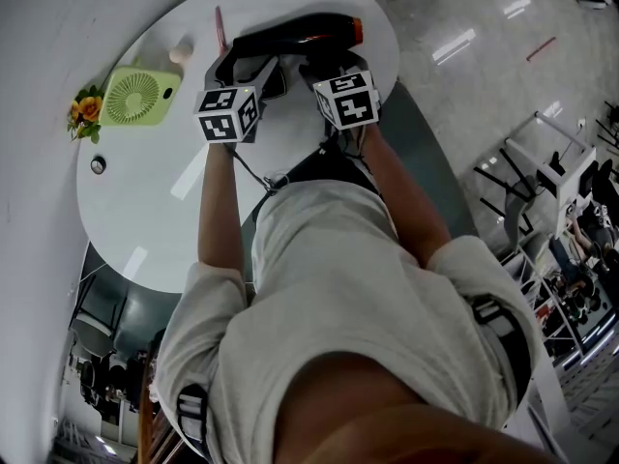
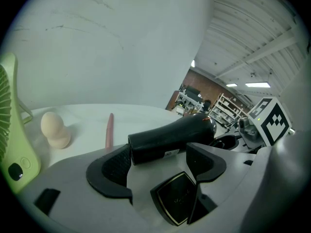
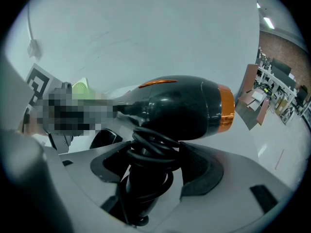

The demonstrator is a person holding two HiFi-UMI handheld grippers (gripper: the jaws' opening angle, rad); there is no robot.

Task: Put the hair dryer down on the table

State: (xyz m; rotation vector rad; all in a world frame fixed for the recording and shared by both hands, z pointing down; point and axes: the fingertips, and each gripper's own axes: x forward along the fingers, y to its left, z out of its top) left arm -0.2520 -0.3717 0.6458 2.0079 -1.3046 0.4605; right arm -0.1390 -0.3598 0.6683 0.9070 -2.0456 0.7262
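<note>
Fingers (image 3: 199, 171) of the right gripper (image 3: 150, 164) are clamped on the handle of the hair dryer (image 3: 184, 108), pressing on the cord (image 3: 153, 147) coiled round that handle. The dryer's body sits just past their tips. Its long axis runs crosswise to both grippers, with the orange-ringed end out to the right and the narrow end reaching left. That narrow end lies just ahead of the left gripper (image 2: 159, 154), whose jaws stand apart and grip nothing. So the right hand carries the load and the left only waits beside it. I cannot tell whether the barrel already touches the top; judging by the grip, setting it down means lowering it straight ahead of the right fingers.

Far beyond the fingers on the right spreads a glossy floor (image 1: 484, 95) with metal racks (image 1: 556, 172). Under both grippers lies the round white table (image 1: 145, 220), with bare top ahead of the right fingers. Left of the left fingers stands a green fan (image 1: 140, 95). A black square thing with a gold rim (image 2: 176, 195) lies low between the left jaws. A pink stick (image 2: 110, 130) and a beige egg-shaped lump (image 2: 53, 128) rest ahead to their left.
</note>
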